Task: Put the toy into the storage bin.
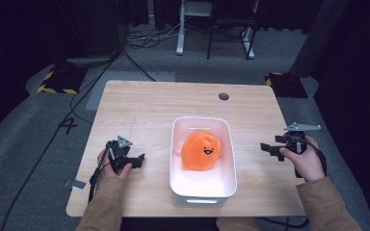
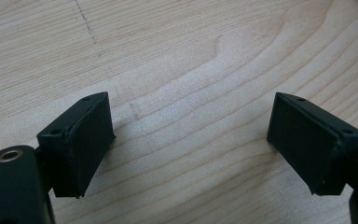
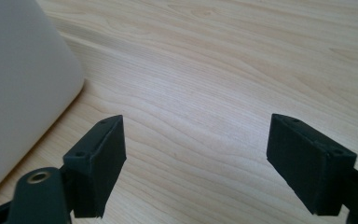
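Sitting in smooth white plastic bin [image 1: 178, 144], round orange plush [image 1: 202, 151], both tools [image 1: 136, 161] [image 1: 269, 150] wide, wood-grain table [image 1: 144, 103].

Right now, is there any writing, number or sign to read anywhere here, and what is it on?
"4": a dark mark shaped like that numeral on the grey floor, left of the wooden table.
Yellow-and-black hazard stripes, no words: on the floor stand at far left.
A smiley face, no letters: on the orange plush toy in the white bin.
No text on the left gripper or right gripper.

orange plush toy [image 1: 202, 151] in white bin [image 1: 179, 144]
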`<state>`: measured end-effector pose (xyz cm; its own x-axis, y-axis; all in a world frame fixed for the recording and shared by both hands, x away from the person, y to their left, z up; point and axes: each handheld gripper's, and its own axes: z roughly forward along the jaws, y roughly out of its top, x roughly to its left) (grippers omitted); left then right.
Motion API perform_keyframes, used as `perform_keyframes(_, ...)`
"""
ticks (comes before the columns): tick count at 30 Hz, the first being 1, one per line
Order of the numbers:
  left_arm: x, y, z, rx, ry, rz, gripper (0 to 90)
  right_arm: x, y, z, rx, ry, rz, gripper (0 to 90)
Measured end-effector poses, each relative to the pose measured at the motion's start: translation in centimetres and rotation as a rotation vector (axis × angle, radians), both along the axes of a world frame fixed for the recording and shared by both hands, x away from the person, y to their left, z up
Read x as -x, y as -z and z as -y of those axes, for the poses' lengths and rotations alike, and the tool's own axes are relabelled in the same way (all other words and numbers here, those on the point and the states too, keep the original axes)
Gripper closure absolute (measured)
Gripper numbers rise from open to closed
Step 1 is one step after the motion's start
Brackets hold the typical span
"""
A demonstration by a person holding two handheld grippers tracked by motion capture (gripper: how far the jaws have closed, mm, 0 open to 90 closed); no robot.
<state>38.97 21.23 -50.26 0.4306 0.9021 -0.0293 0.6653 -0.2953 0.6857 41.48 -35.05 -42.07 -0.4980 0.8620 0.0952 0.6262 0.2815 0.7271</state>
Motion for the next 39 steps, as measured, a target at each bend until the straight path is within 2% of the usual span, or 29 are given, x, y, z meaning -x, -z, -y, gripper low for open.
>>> perform_keyframes(3,0.0,0.0,0.0,0.0,-0.001,0.0,14.7,0.1,1.1,0.2,-0.023,0.039,-0.015,20.4)
perform_keyframes(9,0.0,0.0,0.0,0.0,-0.001,0.0,14.7,0.4,3.3,0.7,0.023,0.059,-0.045,20.1)
perform_keyframes(12,0.0,0.0,0.0,0.0,0.0,0.0,14.7,0.6,4.2,0.9,0.045,0.067,-0.044,19.8)
perform_keyframes(16,0.0,0.0,0.0,-0.001,0.0,0.0,14.7,0.9,5.2,1.1,0.057,0.062,-0.058,19.7)
perform_keyframes(24,0.0,0.0,0.0,-0.001,-0.001,0.001,14.7,1.7,7.4,1.1,0.088,0.047,-0.024,17.4)
perform_keyframes(25,0.0,0.0,0.0,-0.001,-0.001,0.001,14.7,1.8,7.6,1.2,0.091,0.042,-0.001,17.4)
perform_keyframes(29,0.0,0.0,0.0,-0.001,-0.001,0.001,14.7,2.1,7.9,1.3,0.103,0.024,0.036,15.6)
perform_keyframes(31,0.0,0.0,0.0,-0.001,-0.001,0.001,14.7,2.2,8.2,1.3,0.094,0.021,0.065,14.9)
perform_keyframes(39,0.0,0.0,-0.1,0.018,-0.005,-0.004,15.0,2.4,8.3,1.2,0.087,0.031,0.064,14.6)
